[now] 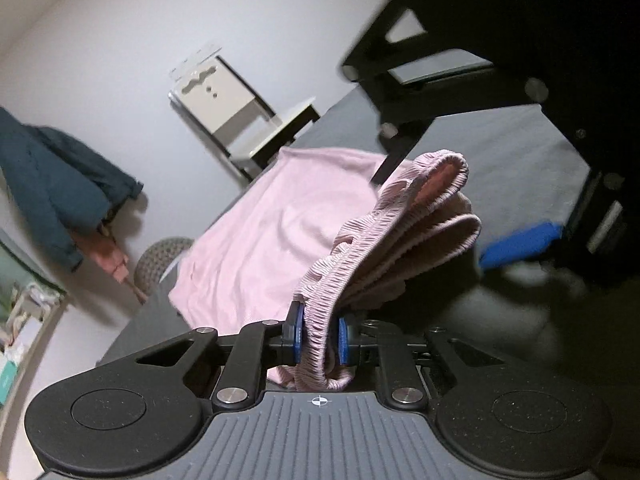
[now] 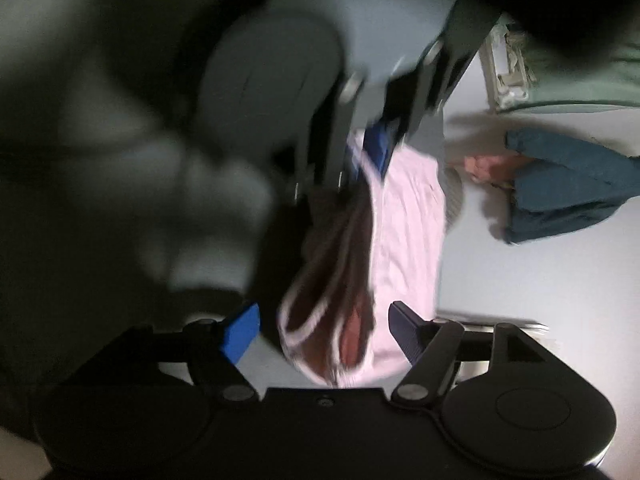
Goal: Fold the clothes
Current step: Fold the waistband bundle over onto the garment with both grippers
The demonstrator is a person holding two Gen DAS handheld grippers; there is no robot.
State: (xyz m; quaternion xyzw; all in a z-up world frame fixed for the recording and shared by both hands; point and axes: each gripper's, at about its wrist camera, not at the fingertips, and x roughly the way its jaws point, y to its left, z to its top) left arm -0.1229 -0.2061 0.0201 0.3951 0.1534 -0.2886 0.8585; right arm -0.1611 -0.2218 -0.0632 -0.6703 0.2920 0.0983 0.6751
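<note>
Closest to the left wrist camera, the left gripper (image 1: pixel 320 338) has its two blue-padded fingers pressed together on the ribbed, gathered waistband (image 1: pixel 320 332) of a pink garment (image 1: pixel 264 248). That waistband rises from the jaws and loops up to the right in stacked elastic folds, while the rest of the pink cloth spreads out behind it, to the far left, across a dark grey table (image 1: pixel 508 160). Above and to the right, the black frame of the right gripper (image 1: pixel 520 256) looms close, with one blue pad showing beside the waistband folds.

From the right wrist camera, which is heavily blurred, the right gripper's jaws stand wide apart, a bright blue pad on the left and a darker one on the right. Between them, and apparently not touched by either pad, hangs the open mouth of the garment, its pale edge framing a shadowed interior. Farther away in this view, the left gripper (image 2: pixel 372 148) holds the garment's far end. A large dark blurred shape fills the left half of this picture; it cannot be identified.

In the background stand a pale wall (image 1: pixel 120 40), a white chair (image 1: pixel 224 104) at the far side of the table, a teal jacket (image 1: pixel 52 184) hanging at the left, and a round woven basket (image 1: pixel 158 260) near the floor.
</note>
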